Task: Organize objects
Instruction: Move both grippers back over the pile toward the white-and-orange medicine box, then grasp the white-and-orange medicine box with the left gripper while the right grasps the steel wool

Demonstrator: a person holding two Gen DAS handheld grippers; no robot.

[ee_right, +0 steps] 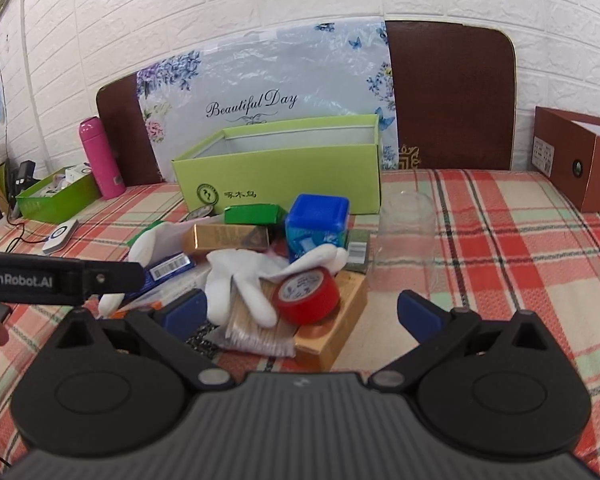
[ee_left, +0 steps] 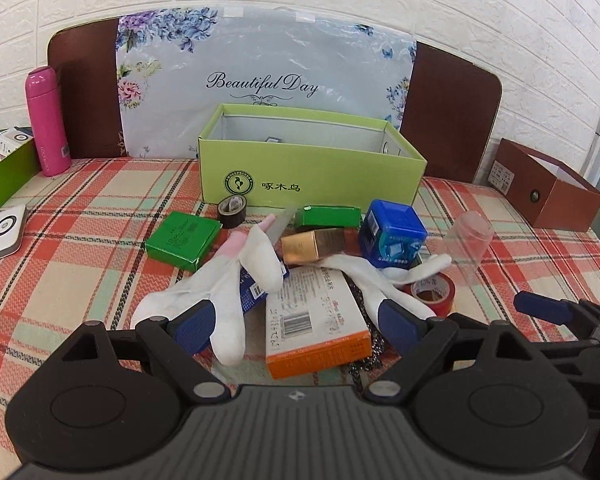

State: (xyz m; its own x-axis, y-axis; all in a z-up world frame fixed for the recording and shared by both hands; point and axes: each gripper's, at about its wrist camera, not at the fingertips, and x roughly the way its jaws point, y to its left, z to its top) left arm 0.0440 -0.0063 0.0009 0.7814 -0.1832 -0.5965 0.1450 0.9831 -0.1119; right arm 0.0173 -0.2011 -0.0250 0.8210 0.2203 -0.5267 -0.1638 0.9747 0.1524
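Objects: mixed pile of small cartons, white gloves, red tape roll on plaid bed cover, before light-green open cardboard box | progress: box nearly empty, sorting mostly left | left hand-held gripper: released, nothing between fingers | right hand-held gripper: released, empty
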